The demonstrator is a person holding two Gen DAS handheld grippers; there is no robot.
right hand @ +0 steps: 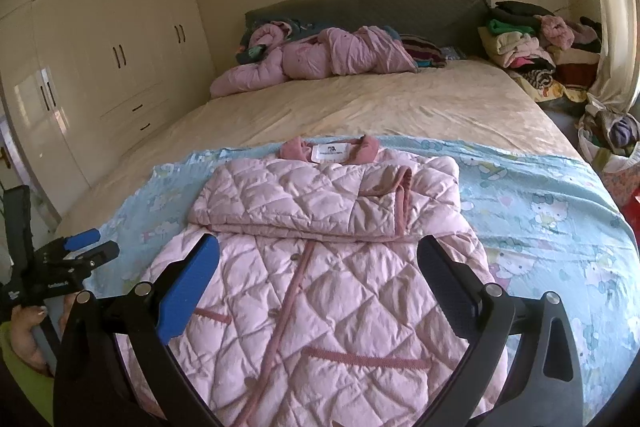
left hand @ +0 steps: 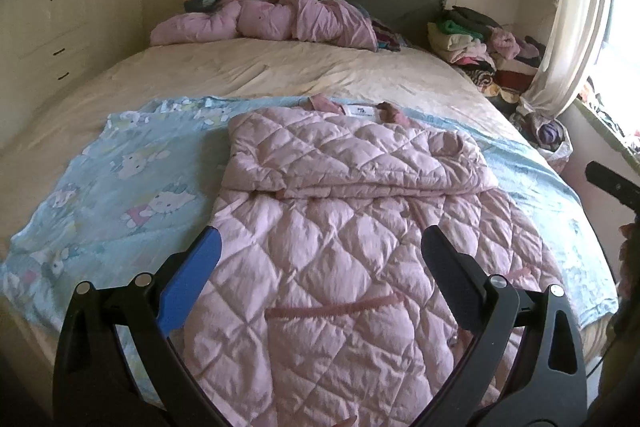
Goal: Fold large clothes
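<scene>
A pink quilted coat (left hand: 340, 247) lies face up on a light blue cartoon-print sheet (left hand: 120, 167) on the bed, collar at the far end. Both sleeves are folded across its chest (right hand: 320, 199). My left gripper (left hand: 322, 241) is open and empty, held above the coat's lower half. My right gripper (right hand: 318, 253) is open and empty, above the coat (right hand: 320, 307) near its middle. The left gripper also shows at the left edge of the right wrist view (right hand: 86, 247). The right gripper's tip shows at the right edge of the left wrist view (left hand: 612, 183).
A crumpled pink quilted garment (right hand: 320, 59) lies by the grey headboard (right hand: 360, 11). Piles of clothes (right hand: 528, 43) stand at the bed's far right. A cream wardrobe (right hand: 100, 67) fills the left wall. A curtain (left hand: 576, 27) and window are on the right.
</scene>
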